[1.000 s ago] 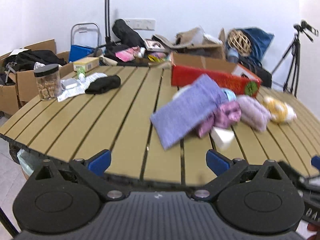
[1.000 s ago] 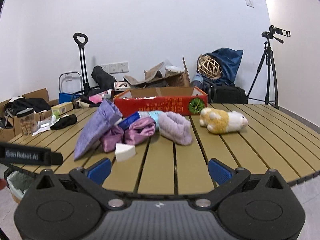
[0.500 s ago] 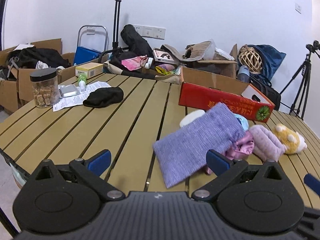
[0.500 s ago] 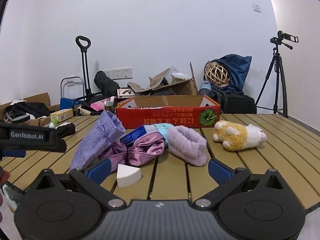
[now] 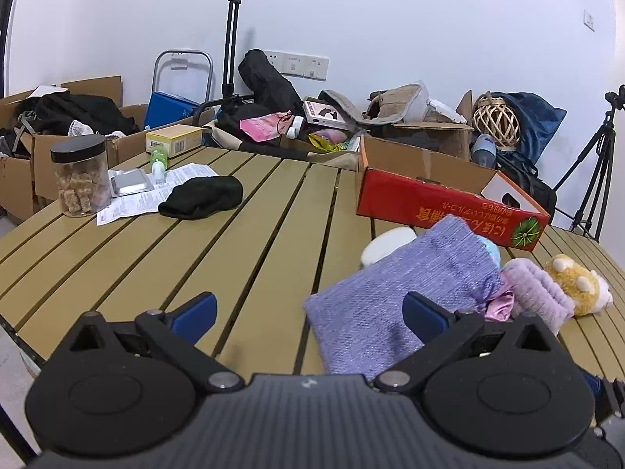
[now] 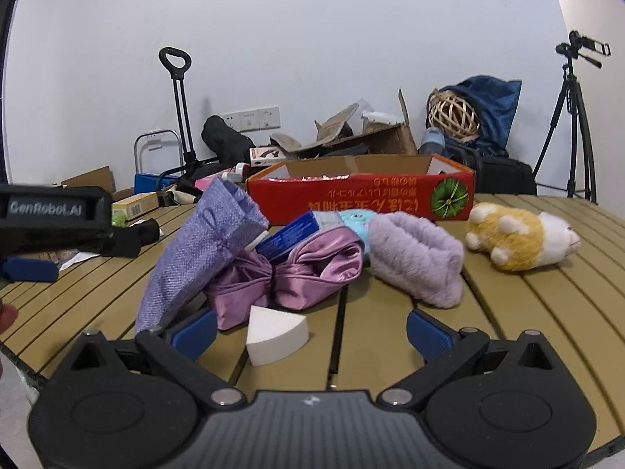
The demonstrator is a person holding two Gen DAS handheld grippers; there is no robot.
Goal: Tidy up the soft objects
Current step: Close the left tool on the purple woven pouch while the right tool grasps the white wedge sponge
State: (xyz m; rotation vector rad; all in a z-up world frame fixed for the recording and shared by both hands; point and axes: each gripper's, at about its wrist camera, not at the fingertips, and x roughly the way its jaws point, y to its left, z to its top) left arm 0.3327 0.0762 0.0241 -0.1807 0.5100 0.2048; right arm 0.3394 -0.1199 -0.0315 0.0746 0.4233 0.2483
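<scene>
A pile of soft things lies on the slatted table before a red cardboard box. A purple knit pouch leans on a pink satin bow. Beside them are a lilac furry band, a yellow-white plush animal and a white sponge wedge. My left gripper is open, its right finger over the pouch's near edge. My right gripper is open around the sponge wedge, not touching it.
A black soft cap, a jar, papers and a small bottle sit at the table's far left. A blue packet lies in the pile. Cardboard boxes, bags and a tripod crowd the floor beyond.
Both grippers have moved forward and lower toward the pile. The pouch now sits under my left gripper's right finger, and the sponge wedge lies between my right gripper's fingers.
</scene>
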